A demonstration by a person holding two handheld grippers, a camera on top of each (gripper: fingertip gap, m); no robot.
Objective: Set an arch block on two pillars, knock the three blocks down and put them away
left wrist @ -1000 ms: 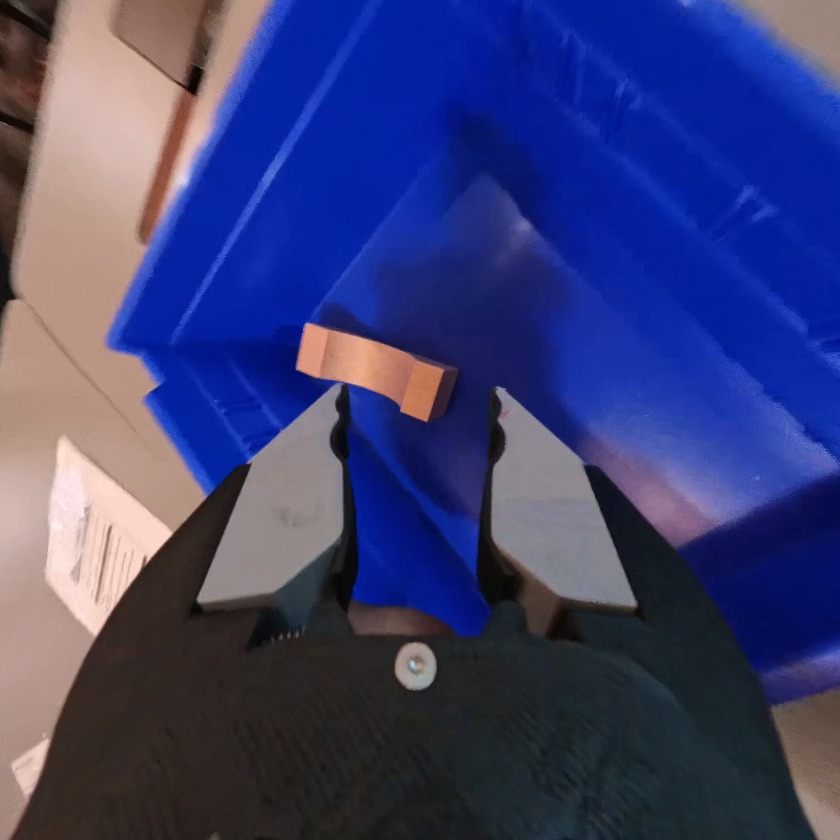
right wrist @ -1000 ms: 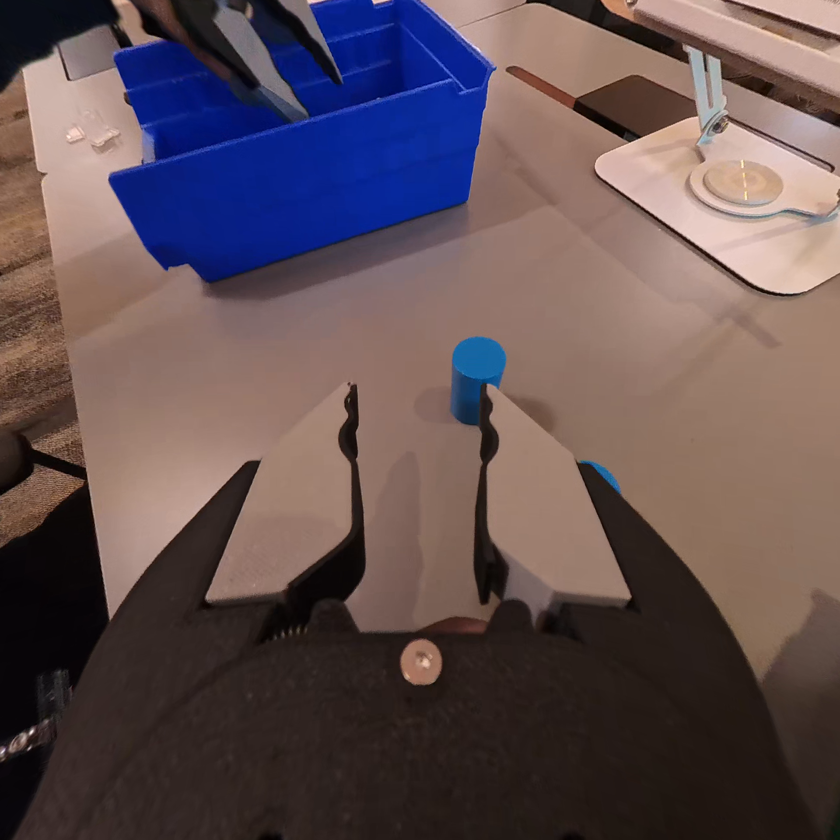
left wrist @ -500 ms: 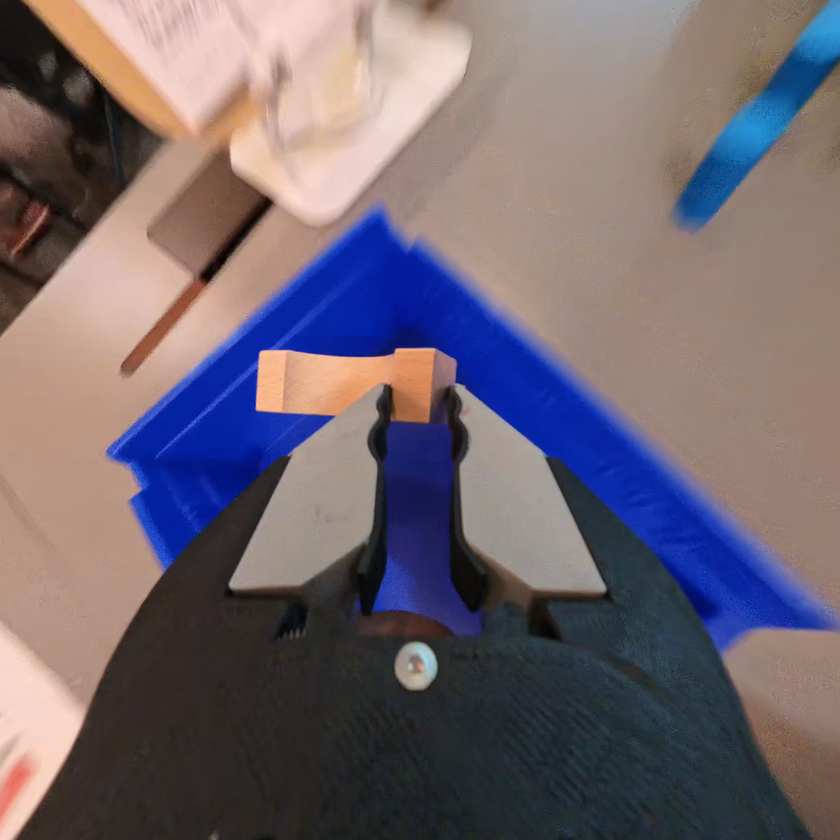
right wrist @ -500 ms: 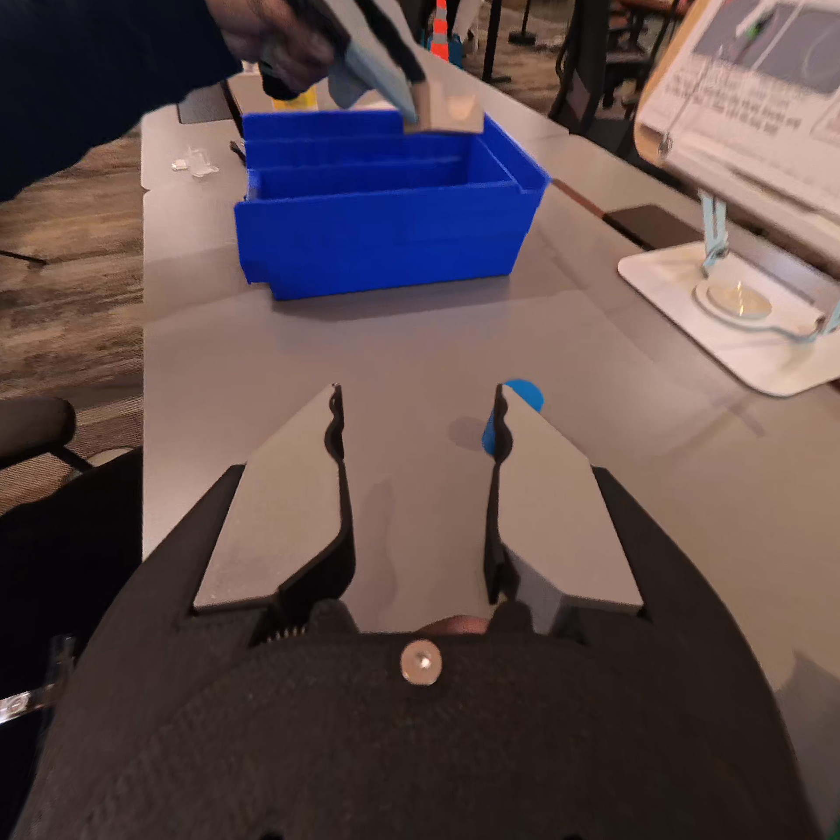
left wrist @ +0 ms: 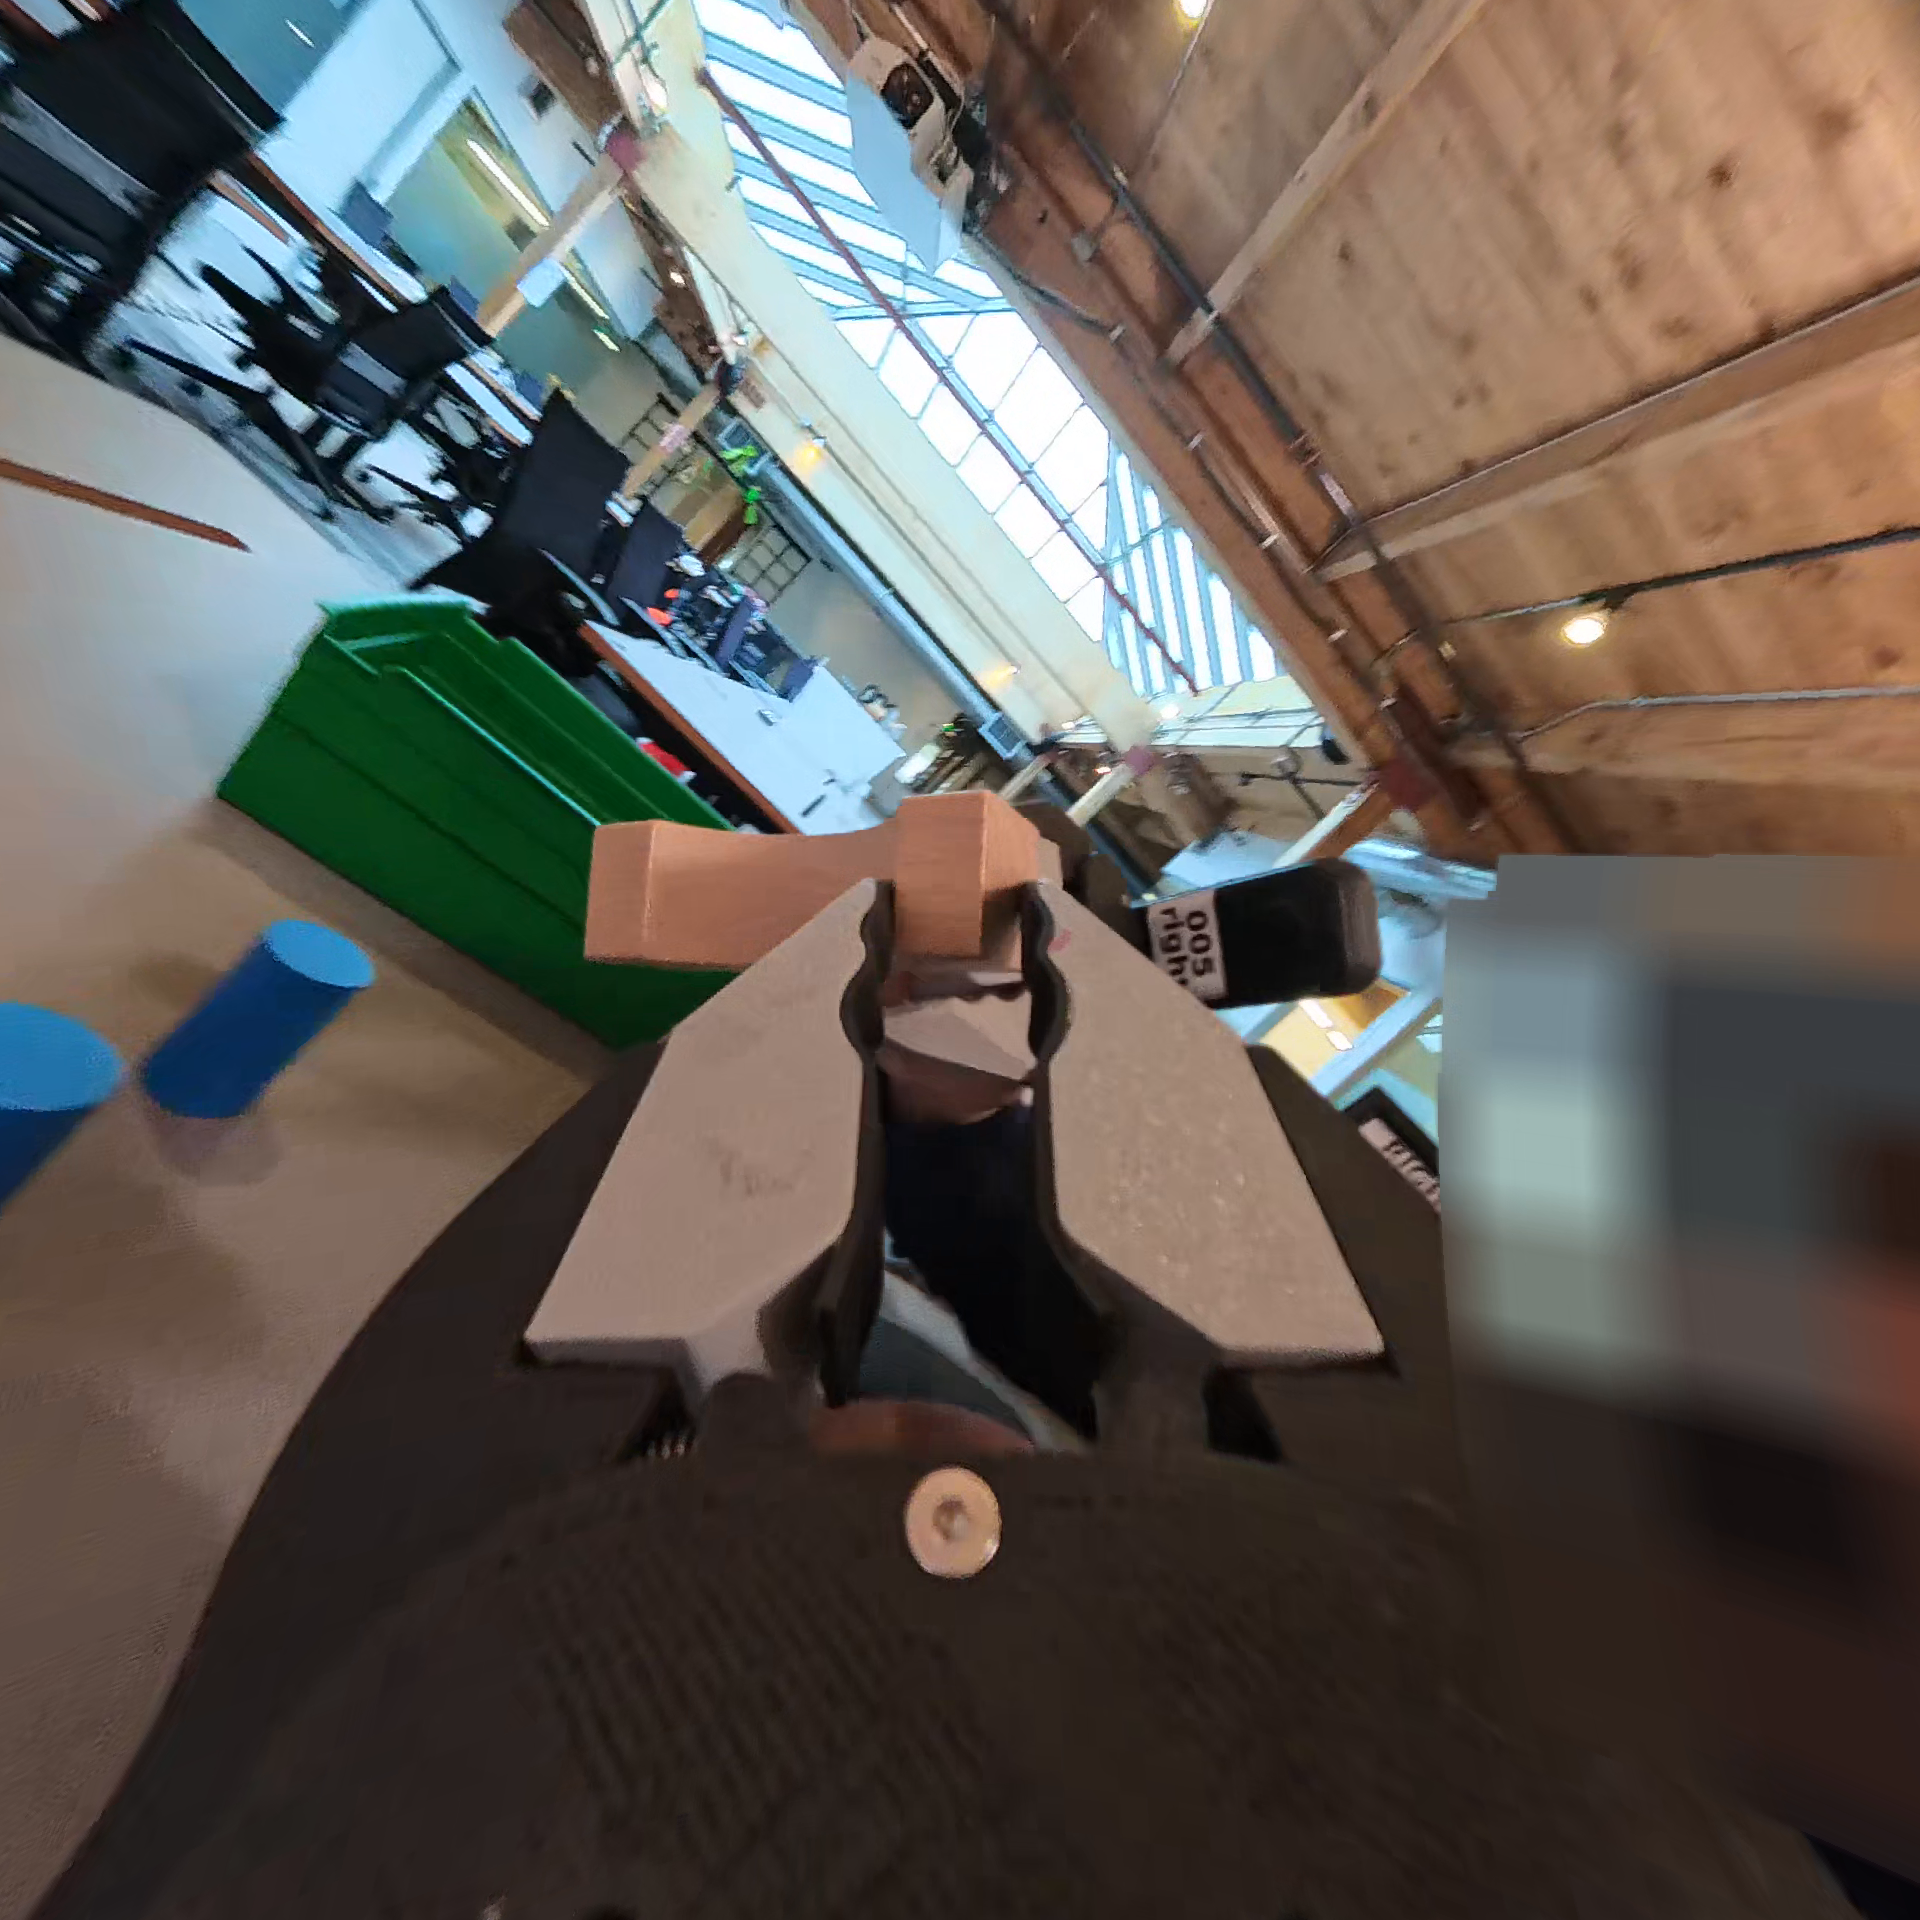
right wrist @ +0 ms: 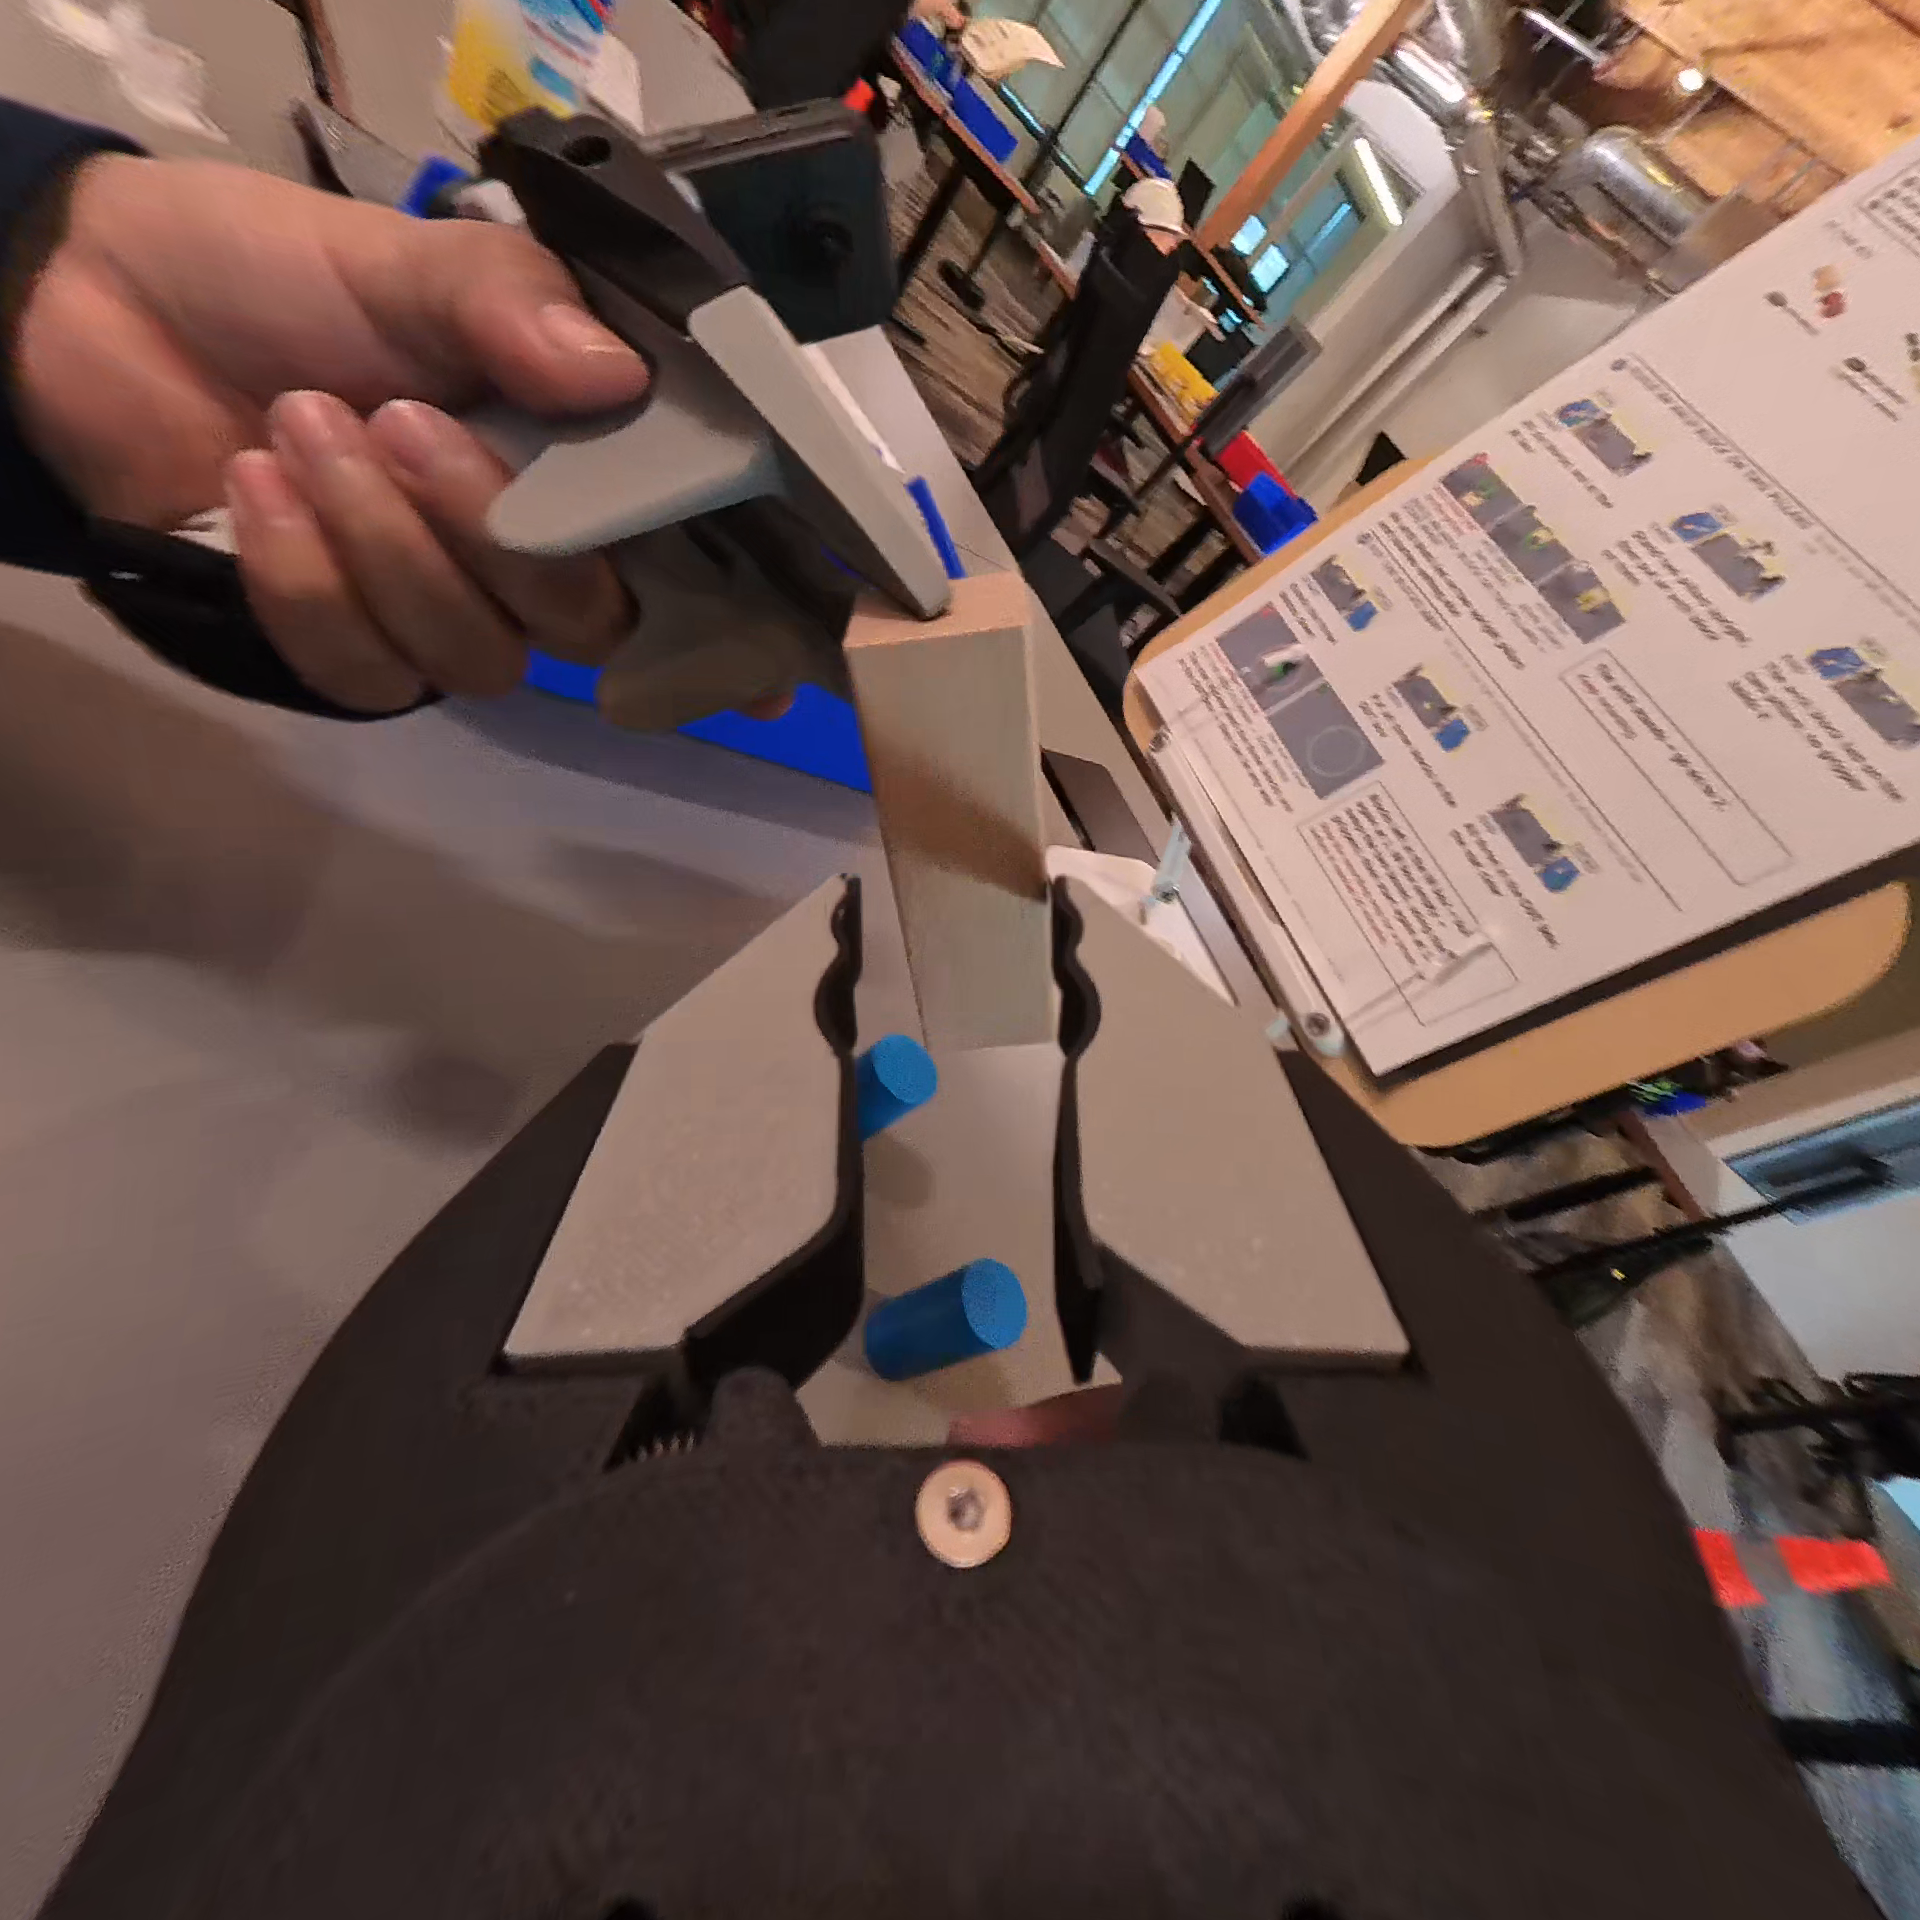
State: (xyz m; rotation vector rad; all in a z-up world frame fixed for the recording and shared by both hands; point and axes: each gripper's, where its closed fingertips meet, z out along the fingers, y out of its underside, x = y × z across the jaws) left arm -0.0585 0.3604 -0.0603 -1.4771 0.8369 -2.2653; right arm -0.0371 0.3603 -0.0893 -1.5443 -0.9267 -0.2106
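Right wrist view takes in the broad grey tabletop (right wrist: 312, 935), then a tilted instruction board (right wrist: 1558, 665) on its stand at the right, and a blue plastic bin (right wrist: 790, 732) mostly hidden behind a person's hand (right wrist: 312, 436). That hand carries the left gripper (left wrist: 951, 925), whose fingers pinch one foot of the pale wooden arch block (right wrist: 956, 769), leaving the rest free to be lowered. The right gripper (right wrist: 951, 904) has its fingers spread and holds nothing; the block's lower end lies in line with its gap, though I cannot tell if it touches. Two short blue cylinder pillars (right wrist: 940, 1320) stand upright, near each other on the tabletop, apparently spaced to take the arch's two feet. A green bin (left wrist: 447, 810) sits beyond them in the left wrist view.
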